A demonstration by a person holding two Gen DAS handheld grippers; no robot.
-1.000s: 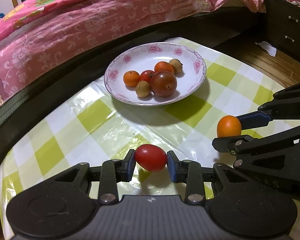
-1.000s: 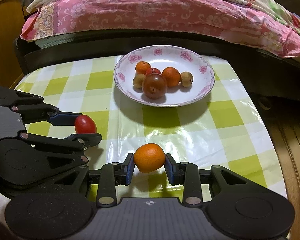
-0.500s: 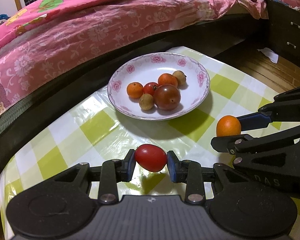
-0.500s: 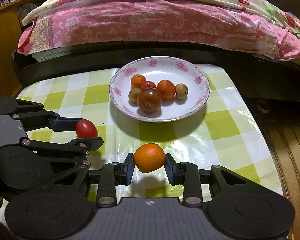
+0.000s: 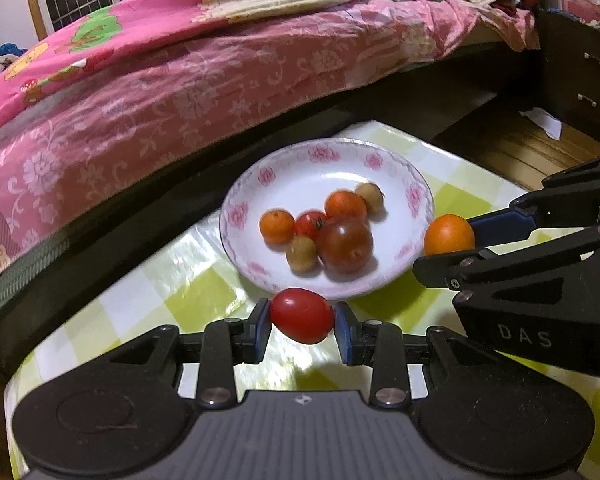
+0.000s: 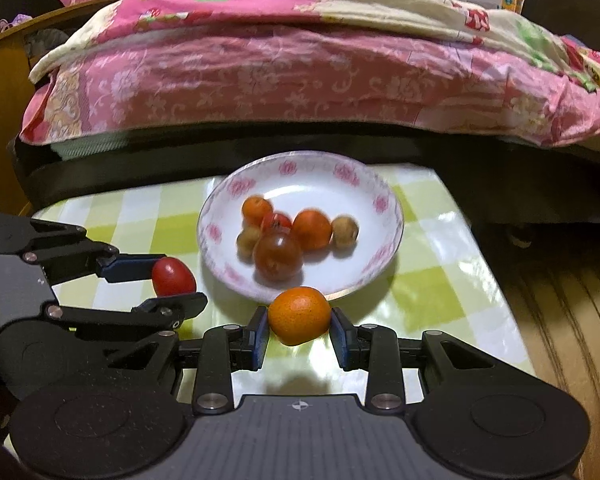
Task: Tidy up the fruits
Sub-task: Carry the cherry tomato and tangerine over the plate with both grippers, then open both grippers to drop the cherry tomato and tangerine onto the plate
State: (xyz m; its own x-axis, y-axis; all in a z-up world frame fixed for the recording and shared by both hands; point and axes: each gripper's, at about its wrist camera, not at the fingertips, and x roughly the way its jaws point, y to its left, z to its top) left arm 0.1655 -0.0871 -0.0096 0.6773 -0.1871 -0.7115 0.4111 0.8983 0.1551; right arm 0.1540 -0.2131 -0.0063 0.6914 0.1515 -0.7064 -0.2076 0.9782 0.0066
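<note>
While each fruit is pinched only across its middle by two narrow blue pads, the hold is secure for now but leaves little margin. The left gripper is clamped on a small red tomato, held clear above the surface just short of the near rim of the plate; the right gripper is likewise clamped on a small orange, also at the near rim. Both are smooth, round items, so the main risk is one rolling or squirting out of the pads if the grip eases early or the hand tilts; it would then land on the glossy checked cloth and could run off the edge to the floor. Squeezing harder would, in my judgement, split the soft tomato. The two grippers sit just beside each other, and approaching the plate together risks a finger knocking its neighbour or striking the rim. The plate already carries a tight cluster: a large dark tomato, oranges and small brown fruits, touching one another. Dropping from height onto that pile could scatter it or send a piece over the shallow rim. The bed lies well beyond and poses no hazard.
</note>
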